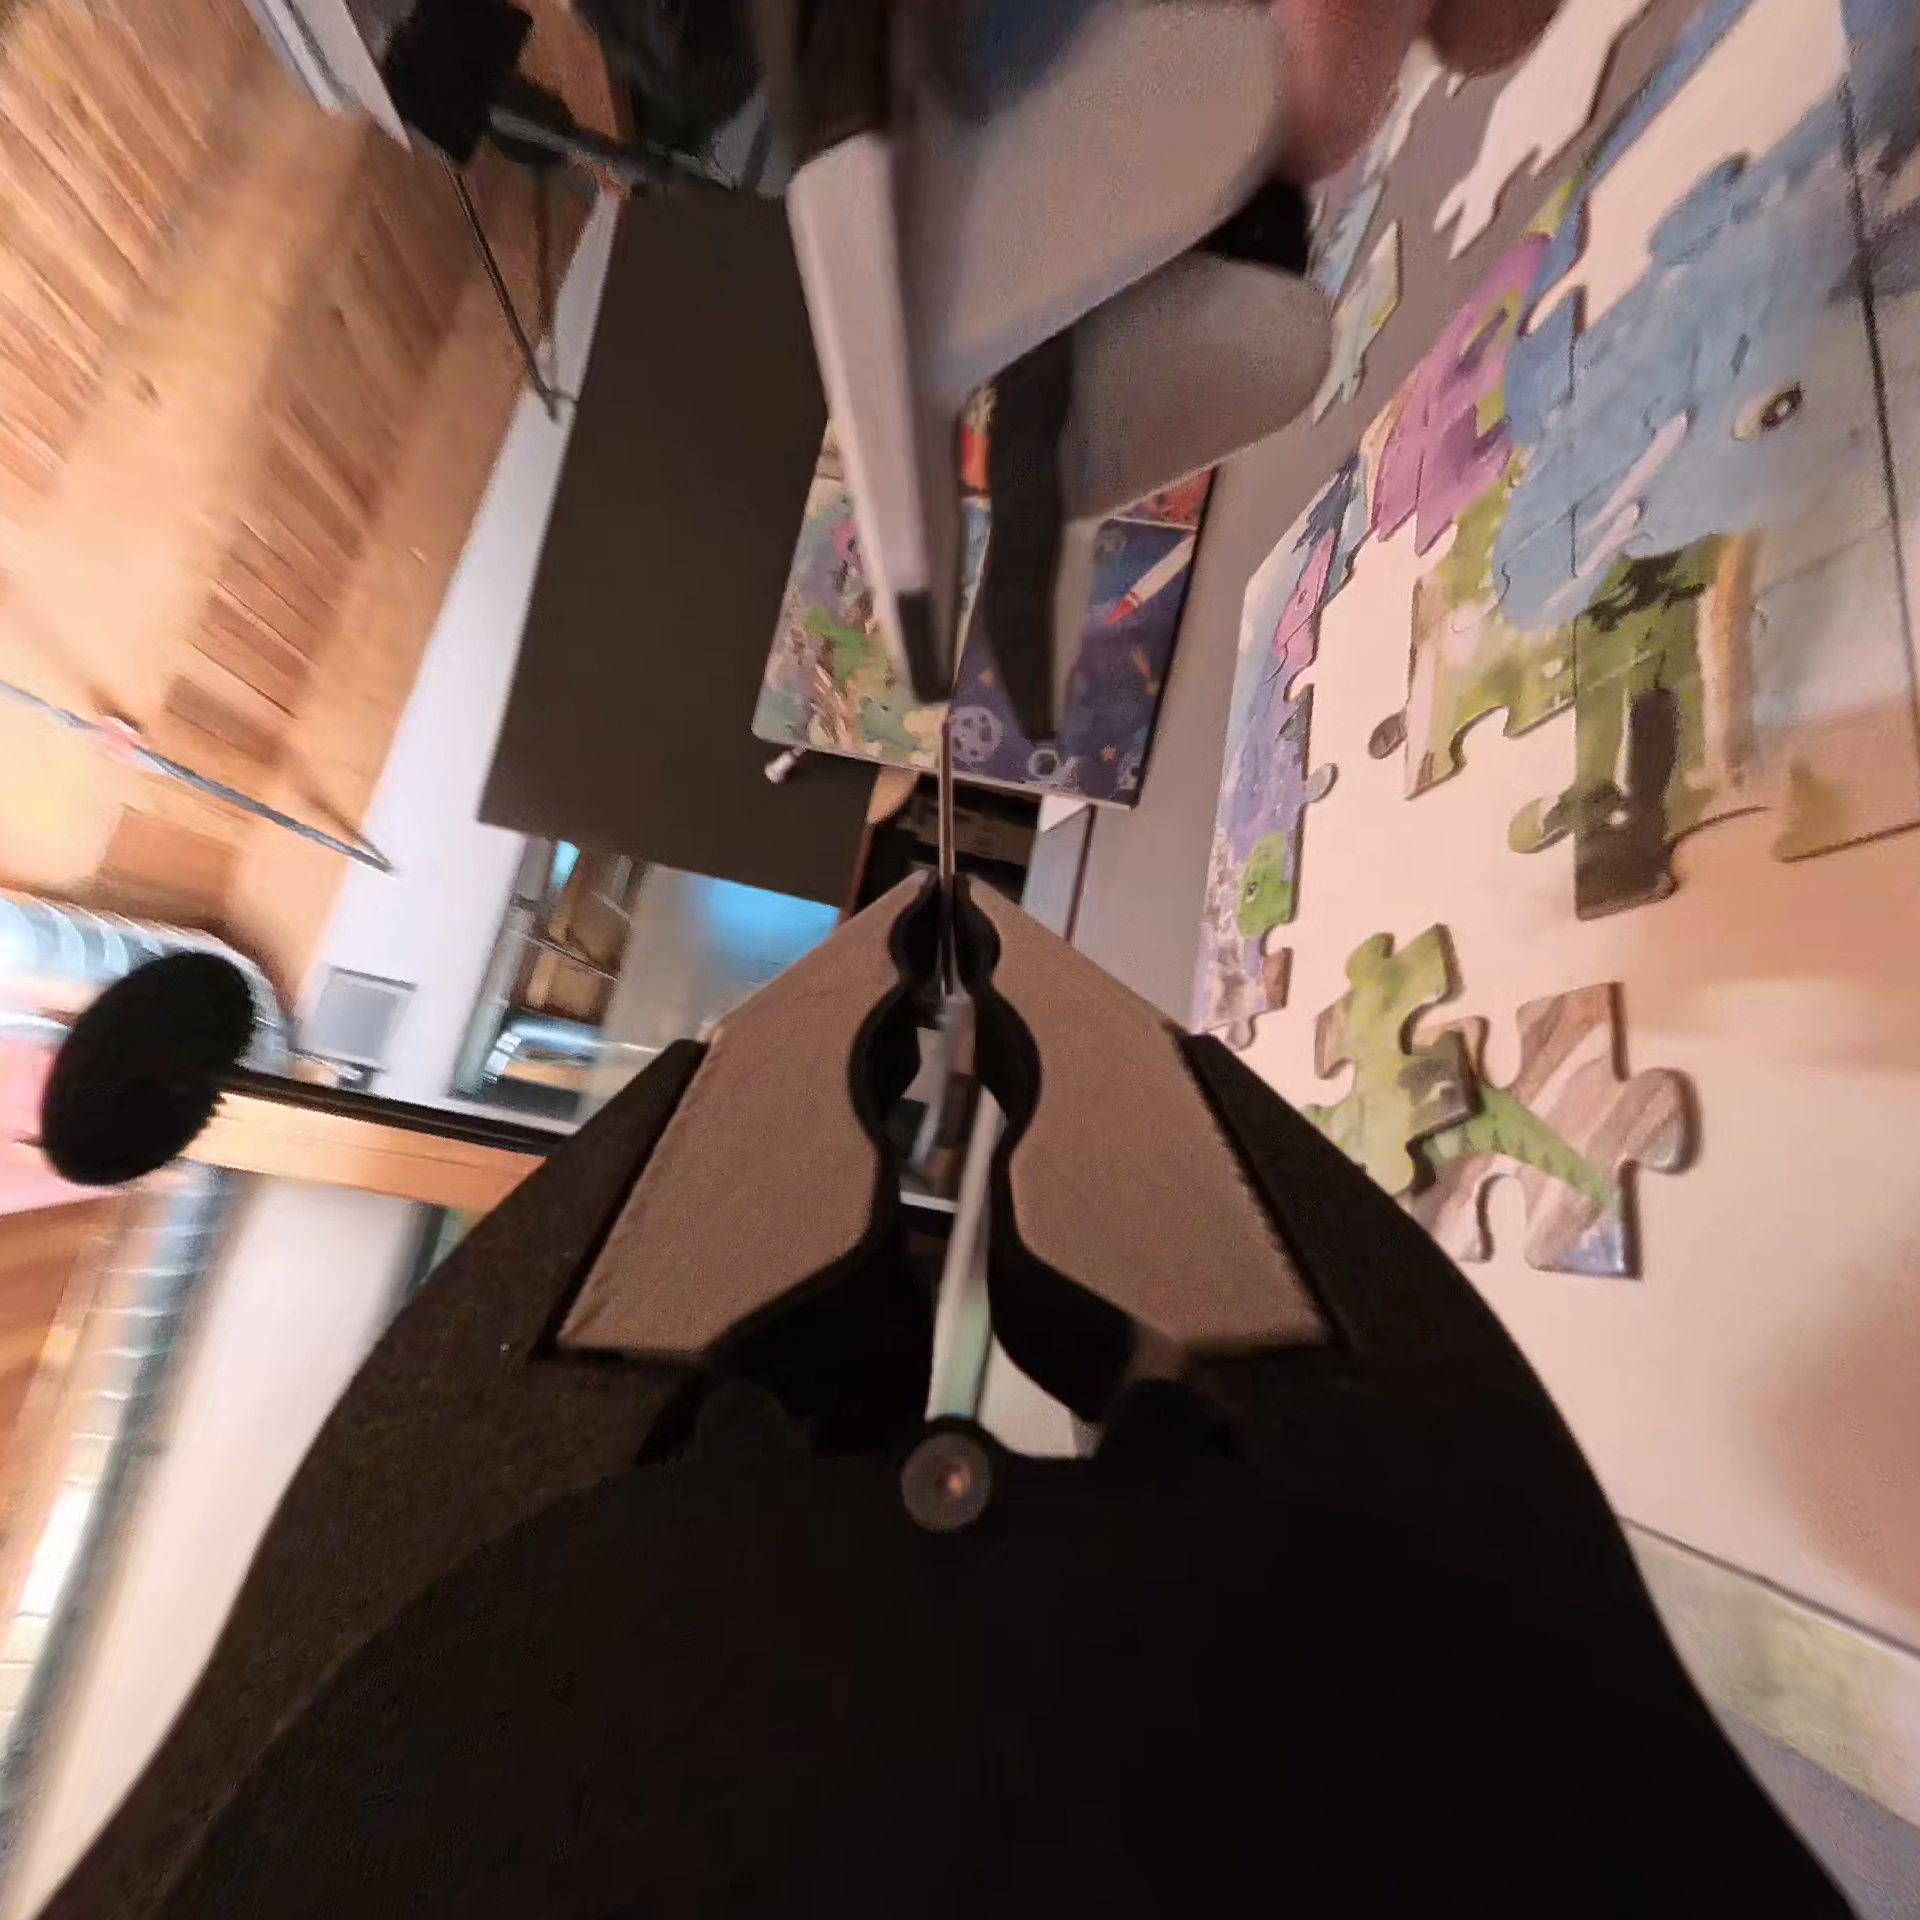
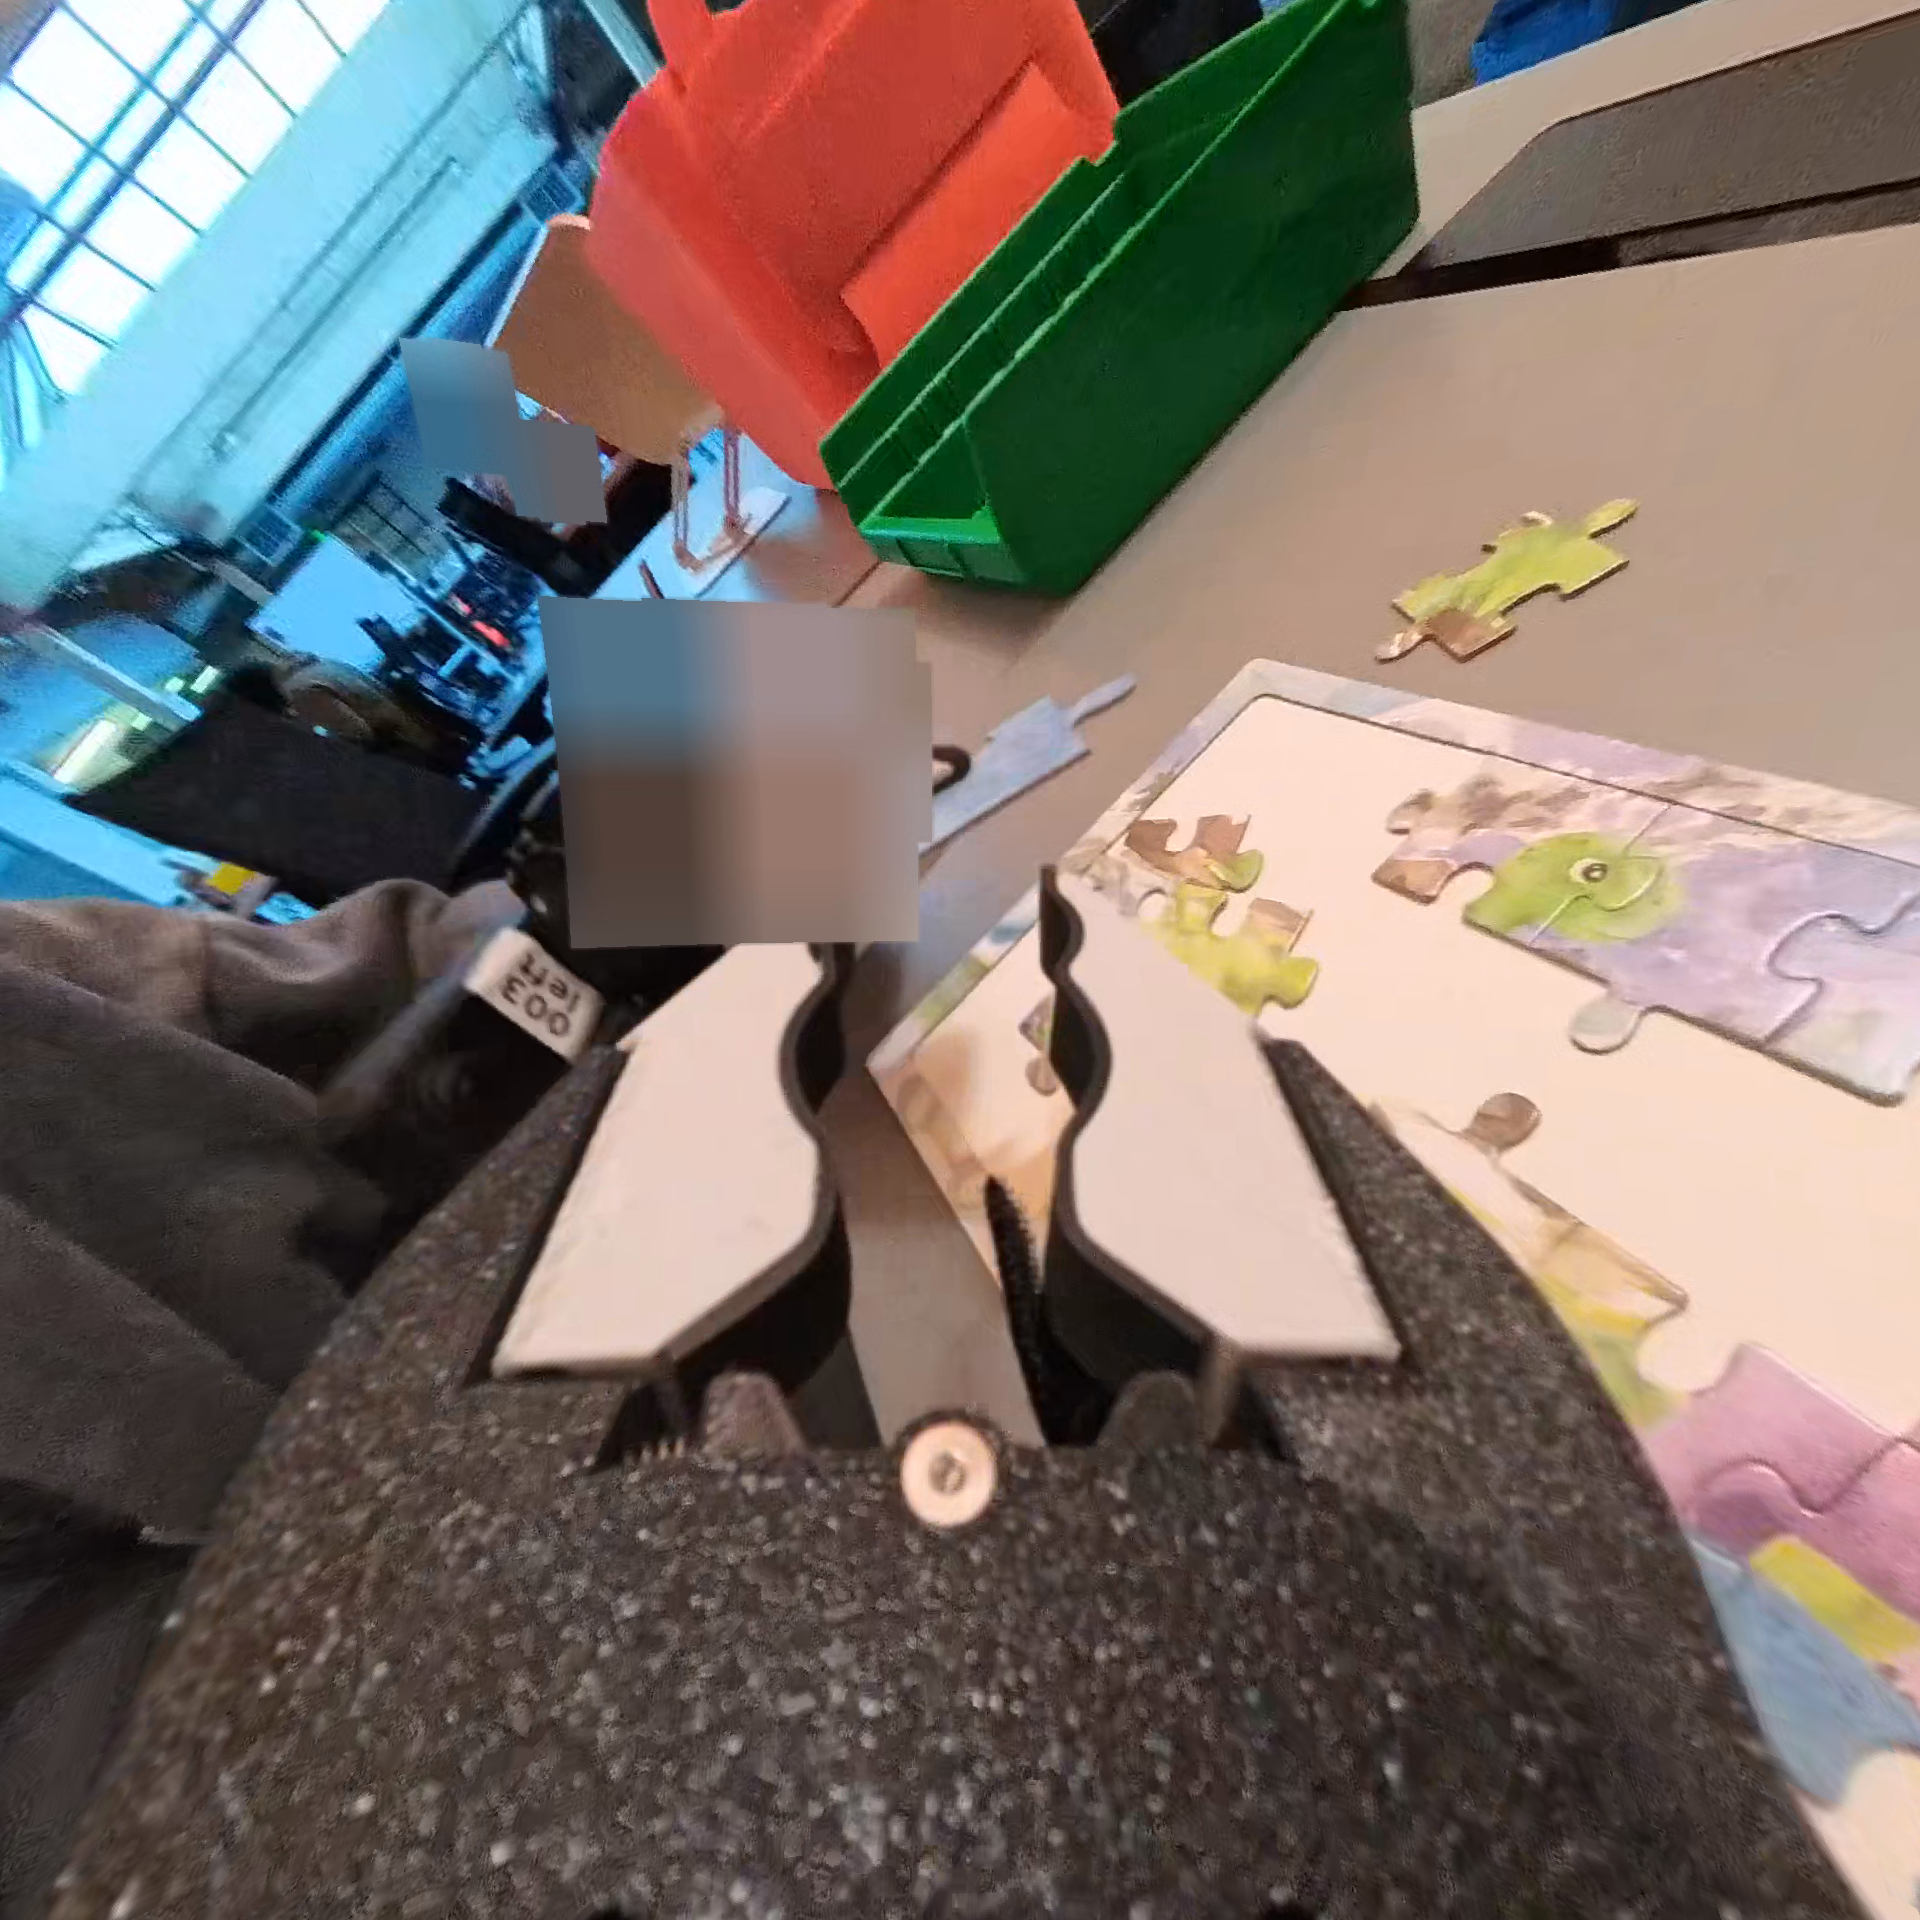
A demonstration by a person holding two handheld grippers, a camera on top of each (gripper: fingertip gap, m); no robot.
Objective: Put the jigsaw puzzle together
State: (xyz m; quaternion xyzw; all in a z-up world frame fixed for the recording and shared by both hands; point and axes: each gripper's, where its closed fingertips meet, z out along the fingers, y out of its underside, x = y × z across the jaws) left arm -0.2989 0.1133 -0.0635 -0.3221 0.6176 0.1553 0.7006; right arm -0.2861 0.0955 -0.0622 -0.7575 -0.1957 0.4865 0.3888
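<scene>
My left gripper (image 1: 940, 904) is shut on a thin puzzle piece (image 1: 966, 1247), seen edge-on between the fingers and held in the air beside the puzzle tray (image 1: 1382, 883). The tray holds a joined blue, purple and green cluster (image 1: 1558, 468) and two loose green-and-grey pieces (image 1: 1392, 1070). My right gripper (image 2: 940, 935) is open and empty, over the tray's near corner (image 2: 1403, 1039). A joined row with a green head (image 2: 1569, 883) lies in the tray. My right gripper also shows in the left wrist view (image 1: 982, 675), blurred.
A green piece (image 2: 1507, 582) and a blue-grey piece (image 2: 1023, 748) lie loose on the grey table. A green bin (image 2: 1132, 312) and an orange object (image 2: 831, 208) stand behind. A colourful picture board (image 1: 1101, 644) lies past the tray. A grey sleeve (image 2: 156, 1143) is at the left. The grippers are tip to tip, or close to it.
</scene>
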